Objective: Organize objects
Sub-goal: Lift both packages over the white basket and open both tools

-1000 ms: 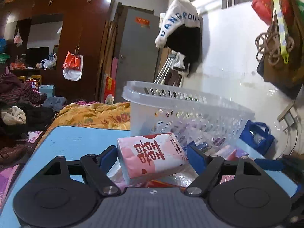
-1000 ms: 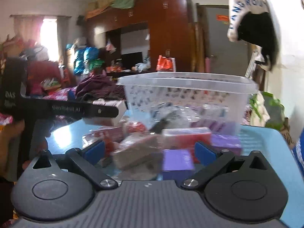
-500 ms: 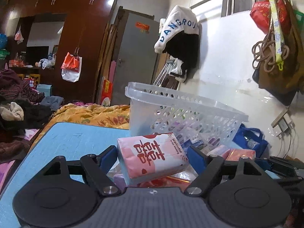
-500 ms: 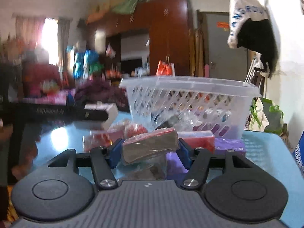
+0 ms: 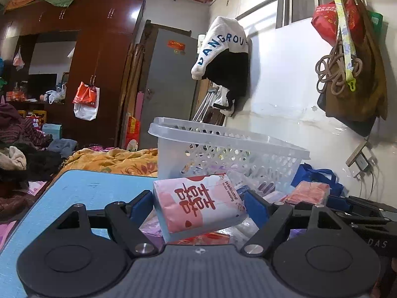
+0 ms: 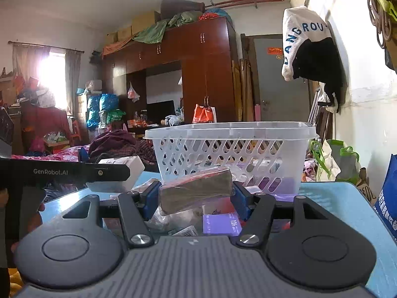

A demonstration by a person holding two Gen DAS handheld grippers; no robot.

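My left gripper [image 5: 198,204] is shut on a pink and white tissue pack [image 5: 198,204] with red characters, held tilted above the blue table [image 5: 82,188]. My right gripper [image 6: 196,195] is shut on a brown and red wrapped pack [image 6: 196,191], lifted off the pile of packets [image 6: 220,221] below. A white slotted basket [image 6: 230,146] stands just beyond both grippers, with packets inside it. In the right wrist view the left gripper's arm [image 6: 64,172] and its tissue pack [image 6: 119,173] show at the left. The red pack [image 5: 309,192] and right gripper's body [image 5: 367,221] show in the left wrist view.
Loose purple, red and clear packets [image 5: 218,236] lie on the table in front of the basket. A white wall [image 5: 285,104] with hung clothes and bags is on the right. A bed with an orange blanket [image 5: 111,156] and clothes piles lies beyond the table's far edge.
My right gripper closed on the brown and red pack and lifted it off the pile. The left gripper kept its grip on the tissue pack and tilted slightly upward.
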